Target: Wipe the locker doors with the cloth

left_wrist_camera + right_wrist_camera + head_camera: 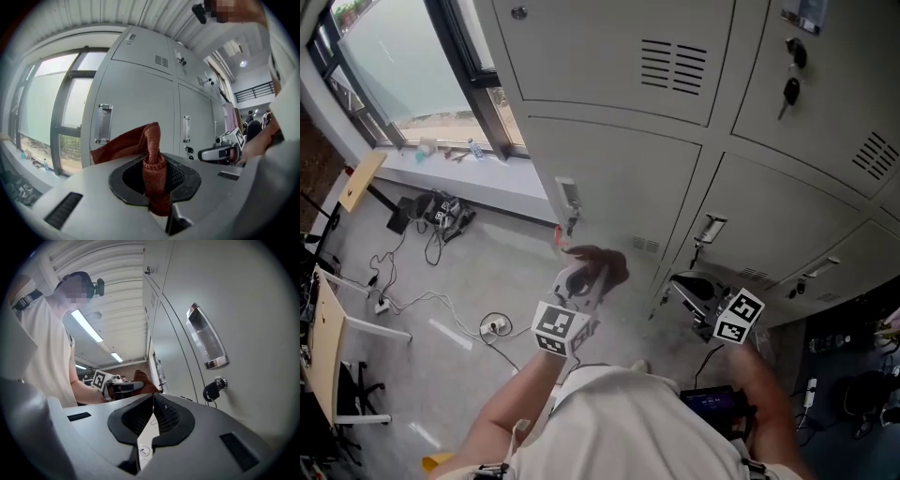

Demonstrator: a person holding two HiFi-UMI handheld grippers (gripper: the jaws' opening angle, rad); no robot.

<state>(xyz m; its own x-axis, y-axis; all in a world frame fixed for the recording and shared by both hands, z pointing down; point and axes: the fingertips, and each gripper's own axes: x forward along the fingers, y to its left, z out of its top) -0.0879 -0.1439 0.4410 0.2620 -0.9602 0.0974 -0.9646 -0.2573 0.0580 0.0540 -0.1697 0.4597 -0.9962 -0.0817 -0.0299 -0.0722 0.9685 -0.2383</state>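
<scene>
A rust-brown cloth (pixel 151 154) is pinched between the jaws of my left gripper (pixel 154 165), and its free end flops left toward a grey locker door (pixel 136 105). In the head view the left gripper (pixel 581 274) holds the cloth (pixel 602 262) close to the lower locker door (pixel 623 183), beside its handle (pixel 567 202). My right gripper (pixel 682 287) hangs low by the neighbouring door, below that door's handle (pixel 710 228). In the right gripper view its jaws (pixel 152 403) meet with nothing between them, next to a chrome handle (pixel 206 341) and a key (pixel 213 387).
Keys (pixel 792 75) hang from an upper locker. A window (pixel 403 66) and sill are at the left. Cables and a power strip (pixel 492 326) lie on the floor. A wooden desk edge (pixel 323 342) is at far left, and dark equipment (pixel 853 375) at lower right.
</scene>
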